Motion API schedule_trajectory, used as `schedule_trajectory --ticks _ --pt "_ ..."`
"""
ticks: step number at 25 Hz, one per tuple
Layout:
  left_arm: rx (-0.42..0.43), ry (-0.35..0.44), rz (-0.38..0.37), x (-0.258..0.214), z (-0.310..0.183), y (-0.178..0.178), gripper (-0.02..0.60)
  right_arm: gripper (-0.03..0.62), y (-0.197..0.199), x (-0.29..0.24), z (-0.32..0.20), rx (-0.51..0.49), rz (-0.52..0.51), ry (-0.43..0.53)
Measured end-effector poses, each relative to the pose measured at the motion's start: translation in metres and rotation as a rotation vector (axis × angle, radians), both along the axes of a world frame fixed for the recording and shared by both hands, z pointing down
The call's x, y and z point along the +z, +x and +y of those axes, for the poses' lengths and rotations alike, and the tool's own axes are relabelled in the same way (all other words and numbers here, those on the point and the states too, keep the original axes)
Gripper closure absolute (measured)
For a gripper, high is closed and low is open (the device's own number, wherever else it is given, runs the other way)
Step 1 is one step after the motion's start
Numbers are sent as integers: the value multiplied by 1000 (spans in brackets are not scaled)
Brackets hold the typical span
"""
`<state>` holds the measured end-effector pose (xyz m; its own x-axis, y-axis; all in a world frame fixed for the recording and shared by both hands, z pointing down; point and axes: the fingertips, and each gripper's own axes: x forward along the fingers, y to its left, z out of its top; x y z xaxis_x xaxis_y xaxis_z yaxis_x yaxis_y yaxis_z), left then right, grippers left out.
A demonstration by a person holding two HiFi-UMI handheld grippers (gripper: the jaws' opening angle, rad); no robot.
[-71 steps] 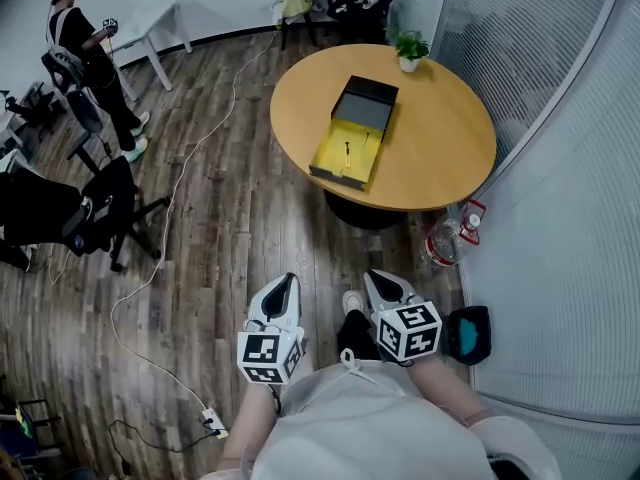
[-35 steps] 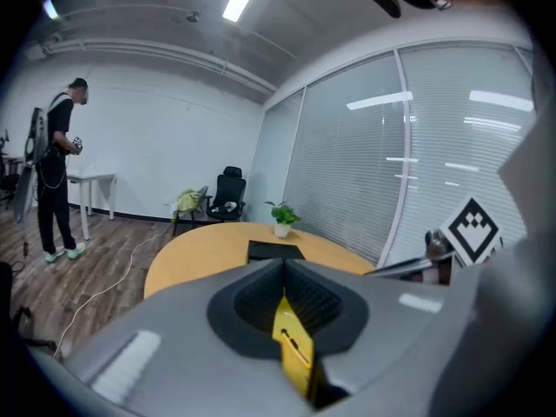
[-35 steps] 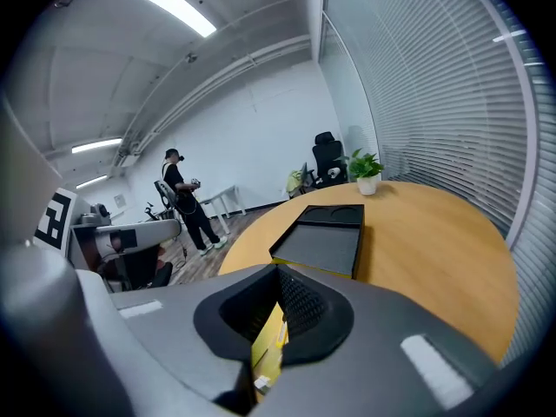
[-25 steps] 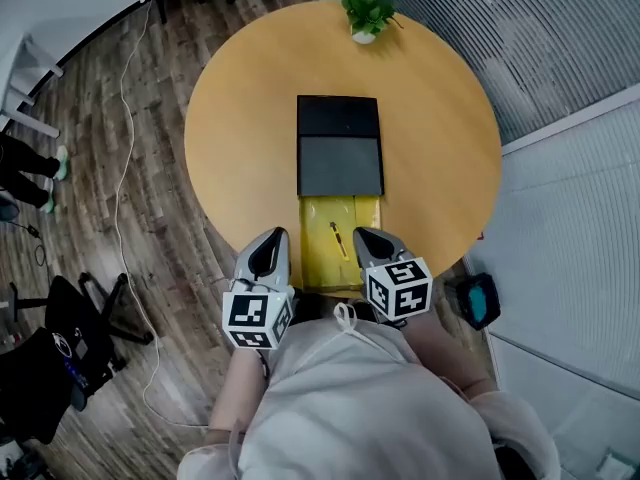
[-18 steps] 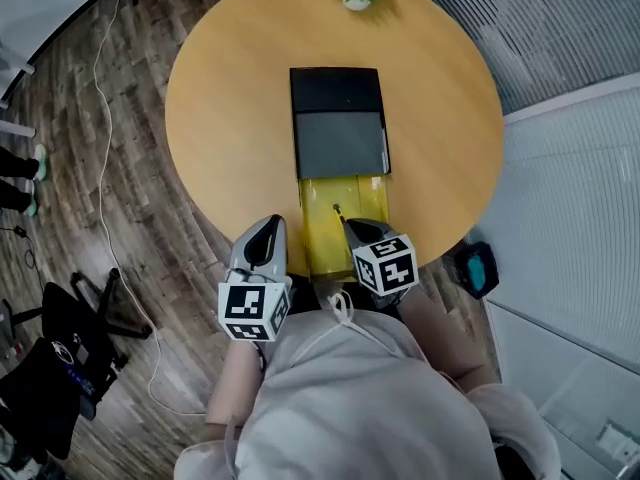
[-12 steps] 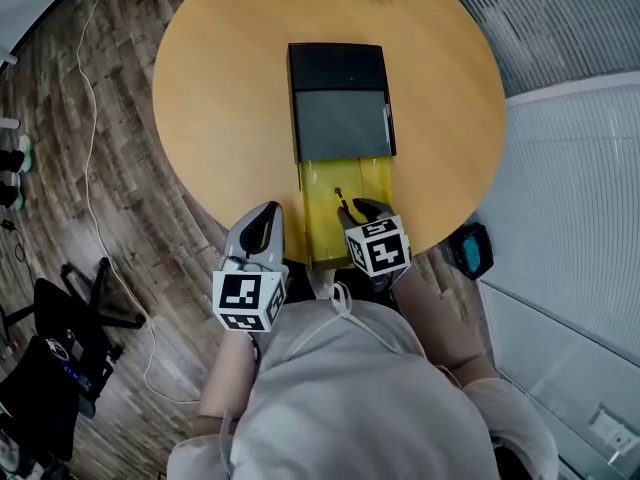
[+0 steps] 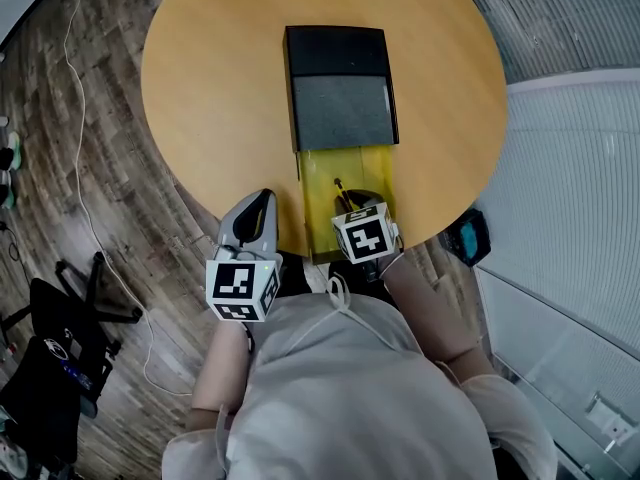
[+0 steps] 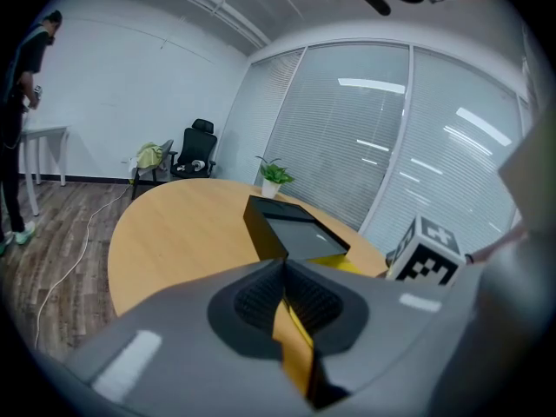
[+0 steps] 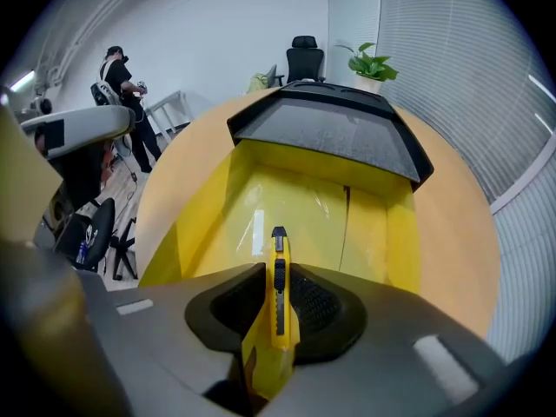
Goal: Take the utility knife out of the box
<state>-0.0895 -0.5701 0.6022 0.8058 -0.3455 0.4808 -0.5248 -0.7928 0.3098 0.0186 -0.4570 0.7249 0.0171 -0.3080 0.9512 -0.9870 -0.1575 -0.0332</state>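
Observation:
A black box [image 7: 340, 88] lies on the round table with its yellow tray [image 7: 315, 183] pulled out toward me. The yellow utility knife [image 9: 278, 285] lies in the tray, and only its far tip [image 7: 342, 186] shows in the head view. My right gripper [image 7: 356, 208] points steeply down into the tray. Its jaws are closing with the knife between them, and both pads [image 9: 314, 301] sit against the knife's sides. My left gripper [image 7: 252, 218] hovers at the table's near edge, left of the tray, shut and holding nothing; in its own view the jaws [image 8: 284, 263] face the box [image 8: 291, 233].
The wooden table [image 7: 220, 88] has bare surface left and right of the box. A potted plant [image 9: 373, 63] stands at its far edge. A glass wall with blinds [image 7: 570, 118] runs on the right. An office chair [image 7: 60, 338] and a cable [image 7: 85, 218] are on the floor; a person [image 9: 117, 68] stands far off.
I have stepped up to the table. Both grippers have come down; the right one tipped downward and sank into the yellow tray, over the knife. The left stayed beside the tray.

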Motion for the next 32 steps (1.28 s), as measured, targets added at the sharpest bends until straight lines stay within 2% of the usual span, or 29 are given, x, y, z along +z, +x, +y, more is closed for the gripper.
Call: schedule_trajectory --ticks 5,10,17,23,32 --pt "9 2 -15 2 5 -2 584 526 4 0 4 83 -17 40" --pt "18 1 -34 4 12 -4 584 528 5 -1 3 86 -14 66" --pt "36 31 -46 -6 21 -5 584 530 10 -6 12 249 -138 153" --pt "74 64 -34 -25 38 -2 584 530 11 -41 15 237 -109 242" --pt "119 190 59 -88 47 23 584 530 23 -155 -4 167 -10 522"
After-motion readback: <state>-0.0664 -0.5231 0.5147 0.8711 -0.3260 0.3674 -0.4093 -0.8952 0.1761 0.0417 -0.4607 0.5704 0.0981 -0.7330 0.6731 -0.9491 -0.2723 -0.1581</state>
